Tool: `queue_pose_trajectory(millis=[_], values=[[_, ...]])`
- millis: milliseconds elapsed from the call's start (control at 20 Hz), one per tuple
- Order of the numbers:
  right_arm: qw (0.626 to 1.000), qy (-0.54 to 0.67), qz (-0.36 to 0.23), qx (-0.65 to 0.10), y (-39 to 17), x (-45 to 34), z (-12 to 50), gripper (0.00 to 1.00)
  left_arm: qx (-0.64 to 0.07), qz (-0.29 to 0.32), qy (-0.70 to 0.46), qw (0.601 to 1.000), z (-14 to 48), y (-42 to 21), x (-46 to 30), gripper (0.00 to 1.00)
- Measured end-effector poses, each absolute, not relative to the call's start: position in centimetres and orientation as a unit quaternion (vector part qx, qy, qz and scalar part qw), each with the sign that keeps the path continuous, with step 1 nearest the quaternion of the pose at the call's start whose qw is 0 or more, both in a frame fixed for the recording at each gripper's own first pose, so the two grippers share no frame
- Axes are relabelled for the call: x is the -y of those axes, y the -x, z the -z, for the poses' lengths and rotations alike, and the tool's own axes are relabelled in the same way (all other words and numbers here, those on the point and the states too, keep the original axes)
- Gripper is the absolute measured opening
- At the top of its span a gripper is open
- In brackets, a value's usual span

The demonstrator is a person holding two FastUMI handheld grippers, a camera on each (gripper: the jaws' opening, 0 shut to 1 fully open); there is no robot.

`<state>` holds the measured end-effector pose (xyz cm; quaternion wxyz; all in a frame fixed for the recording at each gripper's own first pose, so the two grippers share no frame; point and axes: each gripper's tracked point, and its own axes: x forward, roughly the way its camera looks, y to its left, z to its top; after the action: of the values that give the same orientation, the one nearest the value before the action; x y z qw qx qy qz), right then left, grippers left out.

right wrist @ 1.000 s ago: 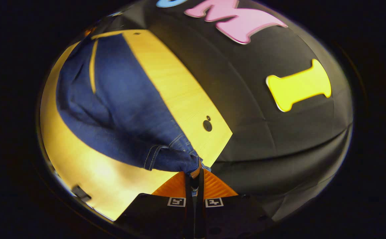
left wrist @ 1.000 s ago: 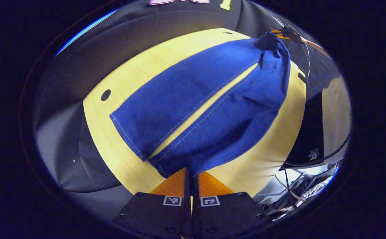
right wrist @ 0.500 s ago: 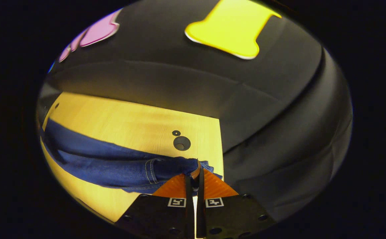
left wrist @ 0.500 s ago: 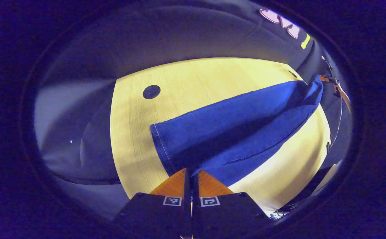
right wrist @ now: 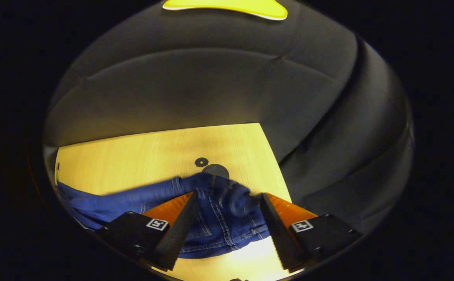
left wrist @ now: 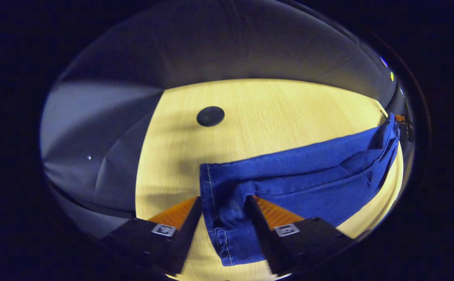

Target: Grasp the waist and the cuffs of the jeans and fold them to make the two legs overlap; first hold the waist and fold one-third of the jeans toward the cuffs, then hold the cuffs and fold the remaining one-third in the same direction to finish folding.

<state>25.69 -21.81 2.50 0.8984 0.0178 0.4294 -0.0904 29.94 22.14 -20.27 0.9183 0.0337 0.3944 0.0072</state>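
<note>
1. In the left gripper view, the left hand-held gripper (left wrist: 223, 218) stands wide open low over the wooden surface (left wrist: 274, 105), its two fingers spread to either side of the cuffs (left wrist: 221, 207) of the blue jeans (left wrist: 309, 175); neither finger presses the cloth, so the cuffs lie free between them.

2. From the cuffs, the jeans run away to the right along the near part of the surface, one leg lying over the other, toward the waist end at the far right, where a second hand-held gripper shows small at the surface's right edge. A dark round hole (left wrist: 210, 116) in the surface sits well apart from the cloth, toward the back edge.

3. In the right gripper view, the right hand-held gripper (right wrist: 227, 218) is also wide open, its fingers straddling the bunched waist (right wrist: 223, 210), which rests on the surface near its right corner, just in front of another round hole (right wrist: 215, 170).

4. Judged from this, the lengthwise fold that overlaps the legs looks done and both ends are let go.

5. The next move, by the task, calls for taking hold of the waist and carrying a third of the jeans toward the cuffs, so the waist needs a fresh, even grip across both layers.
</note>
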Motion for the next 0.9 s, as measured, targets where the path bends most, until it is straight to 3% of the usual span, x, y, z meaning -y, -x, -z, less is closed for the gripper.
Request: queue_pose_trajectory(millis=[50,350,500,900], values=[[0.903,-0.017,0.093,-0.419,-25.0,21.6,-3.3,0.98,-0.378,-0.025,-0.042,0.925,19.6,-30.7,-22.8,0.97],[0.92,-0.108,0.165,-0.337,-20.6,23.3,-5.5,0.98,-0.253,-0.065,-0.068,0.963,12.1,-28.4,-21.1,0.98],[0.915,-0.147,0.215,-0.307,-18.7,25.4,-4.8,0.98,-0.198,-0.048,-0.055,0.978,9.2,-25.5,-17.3,0.98],[0.889,-0.207,0.262,-0.312,-18.4,28.6,-0.7,0.99,-0.166,0.017,0.053,0.985,7.1,-18.4,-3.0,0.98]])
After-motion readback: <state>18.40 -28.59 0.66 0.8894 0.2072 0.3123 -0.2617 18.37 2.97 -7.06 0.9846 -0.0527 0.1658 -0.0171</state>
